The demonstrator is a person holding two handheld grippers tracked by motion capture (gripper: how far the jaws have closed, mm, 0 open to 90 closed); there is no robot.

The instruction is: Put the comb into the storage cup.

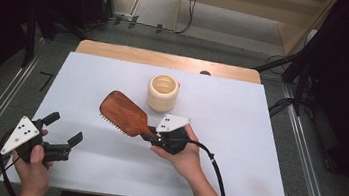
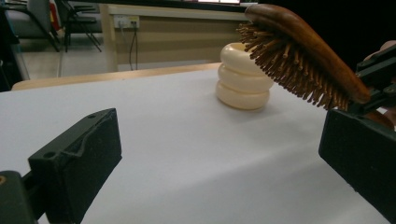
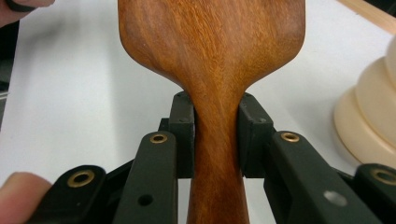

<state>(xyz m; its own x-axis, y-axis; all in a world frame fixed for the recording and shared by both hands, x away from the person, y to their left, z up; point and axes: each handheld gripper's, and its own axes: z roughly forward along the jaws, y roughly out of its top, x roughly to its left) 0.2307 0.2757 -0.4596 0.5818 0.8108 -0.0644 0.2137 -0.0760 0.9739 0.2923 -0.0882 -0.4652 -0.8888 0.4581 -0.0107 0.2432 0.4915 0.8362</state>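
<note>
A wooden paddle hairbrush (image 1: 121, 112) hangs over the white table, bristles down, its head pointing up-left. My right gripper (image 1: 151, 136) is shut on its handle; in the right gripper view both pads press the narrow neck of the hairbrush (image 3: 217, 70). A cream ribbed cup (image 1: 163, 92) stands upright just behind the brush head. My left gripper (image 1: 64, 130) is at the table's near left, open, with nothing between its fingers. In the left gripper view the hairbrush (image 2: 303, 51) with its bristles shows at upper right, with the cup (image 2: 243, 79) behind it.
The white sheet (image 1: 236, 151) covers the table, with a wooden edge (image 1: 167, 59) at the back. A black cable (image 1: 216, 171) trails from the right gripper toward the near edge. Dark stands and floor rails flank the table.
</note>
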